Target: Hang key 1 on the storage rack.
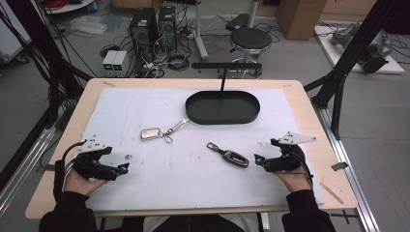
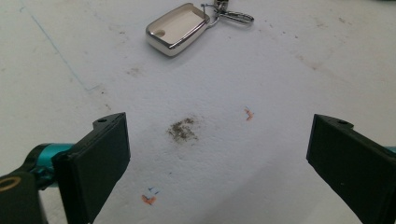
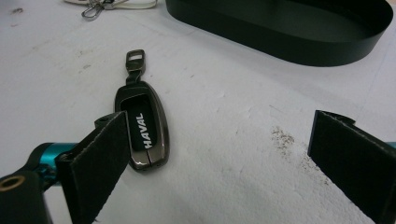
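Fingers on your right gripper [image 3: 219, 154] stand wide apart with nothing between them, and the dark Haval key fob [image 3: 142, 126] lies just ahead of them, its near end tucked beside the finger at the left of the right gripper view. Its long axis runs away from you, the ring end farthest, so a small shift toward that side should bring the fob between the pads across its narrow width.

Your left gripper [image 2: 217, 158] is likewise open and empty, hovering over bare white mat [image 2: 261, 74]; the silver key fob [image 2: 177, 28] sits well ahead of it, with its clip [image 2: 233, 16] trailing beyond. In the high view your right hand is plainly the nearer to its fob.

Farther on, the black oval tray [image 1: 222, 116] stands past both fobs, nearer the dark one. Open mat lies all around, and the table [image 1: 309, 121] edge is well away.
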Tool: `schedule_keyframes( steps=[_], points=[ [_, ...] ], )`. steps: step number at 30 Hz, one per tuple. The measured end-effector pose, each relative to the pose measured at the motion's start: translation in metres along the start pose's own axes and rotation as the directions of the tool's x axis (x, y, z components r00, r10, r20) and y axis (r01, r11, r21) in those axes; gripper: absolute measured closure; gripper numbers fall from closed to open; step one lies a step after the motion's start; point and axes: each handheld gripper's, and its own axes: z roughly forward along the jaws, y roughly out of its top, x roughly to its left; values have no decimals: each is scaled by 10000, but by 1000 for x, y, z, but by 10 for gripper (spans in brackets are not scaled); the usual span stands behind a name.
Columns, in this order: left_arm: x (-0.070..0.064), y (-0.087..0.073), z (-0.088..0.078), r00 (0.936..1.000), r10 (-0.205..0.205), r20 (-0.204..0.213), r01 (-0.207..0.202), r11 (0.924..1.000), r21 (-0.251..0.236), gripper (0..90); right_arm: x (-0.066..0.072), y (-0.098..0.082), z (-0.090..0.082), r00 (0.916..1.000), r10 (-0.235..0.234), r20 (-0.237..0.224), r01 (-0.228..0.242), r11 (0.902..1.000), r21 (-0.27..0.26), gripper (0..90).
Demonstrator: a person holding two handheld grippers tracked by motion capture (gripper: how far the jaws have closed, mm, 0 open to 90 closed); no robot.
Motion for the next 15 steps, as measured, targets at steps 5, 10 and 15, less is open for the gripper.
schedule_keyframes(
  steps=[5,10,15],
  points=[
    [1,0,0,10000,-37,-81,37,10000,-26,66,0,-1,1,10000,-35,-51,35,10000,38,55],
    [0,0,2,10000,37,2,-37,9999,130,66,1,-1,0,9999,-138,75,138,9999,87,55],
    [-1,3,5,10000,83,-23,-82,9993,351,66,1,-1,1,9999,-57,124,56,9999,110,42]
  ],
)
